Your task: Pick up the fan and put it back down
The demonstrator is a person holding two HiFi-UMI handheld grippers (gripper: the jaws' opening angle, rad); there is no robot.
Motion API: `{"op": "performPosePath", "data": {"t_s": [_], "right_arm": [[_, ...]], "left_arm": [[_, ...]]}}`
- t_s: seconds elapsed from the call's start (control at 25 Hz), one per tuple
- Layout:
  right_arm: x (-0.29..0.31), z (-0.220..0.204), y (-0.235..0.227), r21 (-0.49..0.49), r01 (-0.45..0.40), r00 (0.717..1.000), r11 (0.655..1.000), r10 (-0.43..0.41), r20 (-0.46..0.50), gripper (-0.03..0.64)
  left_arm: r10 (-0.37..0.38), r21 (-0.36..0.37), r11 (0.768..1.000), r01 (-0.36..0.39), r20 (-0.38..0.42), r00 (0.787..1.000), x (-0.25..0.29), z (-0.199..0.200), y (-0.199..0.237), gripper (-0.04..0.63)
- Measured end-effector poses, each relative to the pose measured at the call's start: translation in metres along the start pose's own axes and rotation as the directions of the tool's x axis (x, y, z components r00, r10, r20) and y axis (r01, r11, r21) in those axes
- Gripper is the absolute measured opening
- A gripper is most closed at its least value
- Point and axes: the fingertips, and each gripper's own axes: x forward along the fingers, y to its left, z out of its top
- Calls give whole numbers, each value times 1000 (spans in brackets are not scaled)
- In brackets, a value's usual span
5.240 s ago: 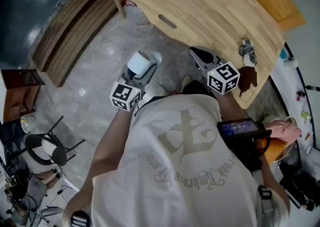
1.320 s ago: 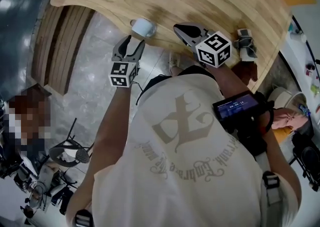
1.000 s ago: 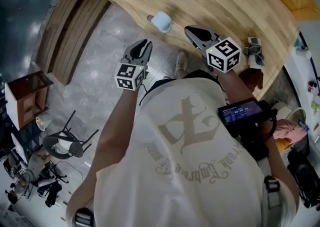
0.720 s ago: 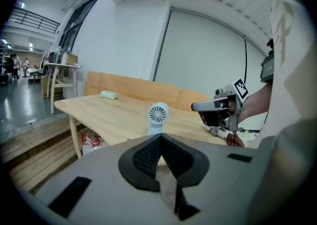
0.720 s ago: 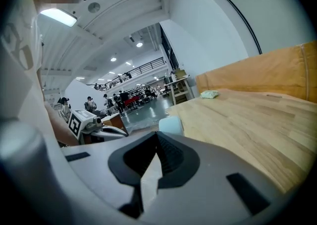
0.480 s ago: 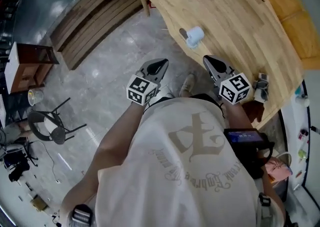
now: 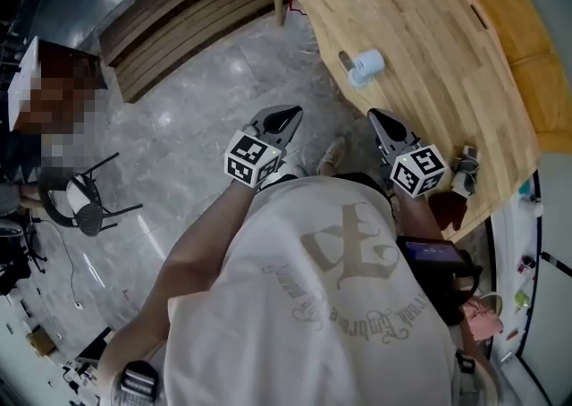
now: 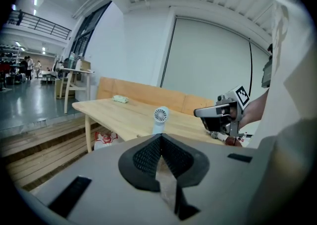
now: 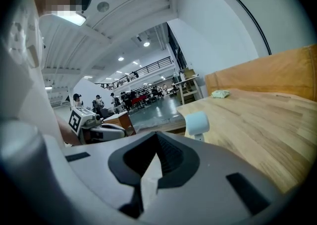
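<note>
wooden table (image 7: 429,46): white fan (image 7: 365,65) standing near edge; small grey object (image 7: 465,170) at corner.

Left gripper (image 7: 288,114) jaws pressed together, nothing between them, nose tilted slightly down; left forearm (image 7: 201,248) stretched forward. Right gripper (image 7: 379,118) jaws likewise together and empty, held beside left one, apart from it, both pointing same way

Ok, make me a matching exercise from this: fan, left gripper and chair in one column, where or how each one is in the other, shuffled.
1. fan
2. left gripper
3. chair

A. jaws shut, empty, over the floor
B. standing on the floor, far left in the head view
C. upright on the wooden table

Pairs: 1-C, 2-A, 3-B
</note>
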Motion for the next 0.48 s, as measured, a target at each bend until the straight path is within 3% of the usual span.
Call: {"op": "performPosePath", "data": {"t_s": [0.48], "right_arm": [[0,4,-4,-5,5,1000,1000,-5,5,14]], "left_arm": [[-26,6,1000,26,-6,1000,10,-1,-4,9]]}}
